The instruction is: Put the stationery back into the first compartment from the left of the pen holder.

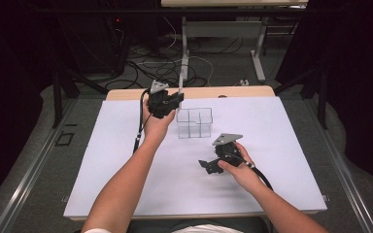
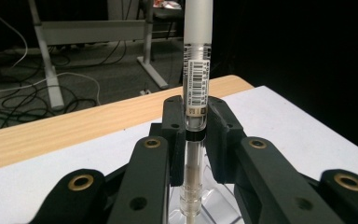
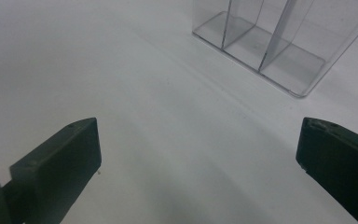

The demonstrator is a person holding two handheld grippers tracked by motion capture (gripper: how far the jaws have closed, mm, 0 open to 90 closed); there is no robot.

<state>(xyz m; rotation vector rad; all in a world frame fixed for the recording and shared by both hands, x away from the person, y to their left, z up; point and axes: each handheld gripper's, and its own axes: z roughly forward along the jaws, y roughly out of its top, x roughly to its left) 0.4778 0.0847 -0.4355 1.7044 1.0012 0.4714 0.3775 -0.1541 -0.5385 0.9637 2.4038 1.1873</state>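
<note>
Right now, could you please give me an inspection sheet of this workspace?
Surface: white sheet over a wooden table.
Job's things: pen, upright; clear divided organiser standing on the sheet.
Clutter: nothing seen.
Grippers: left gripper shut on the pen, beside the organiser; right gripper open, nothing between its jaws, low over the sheet.
Cables: one trails from each gripper; loose cables on the floor.
Surroundings: dark room, white desk frame behind.
</note>
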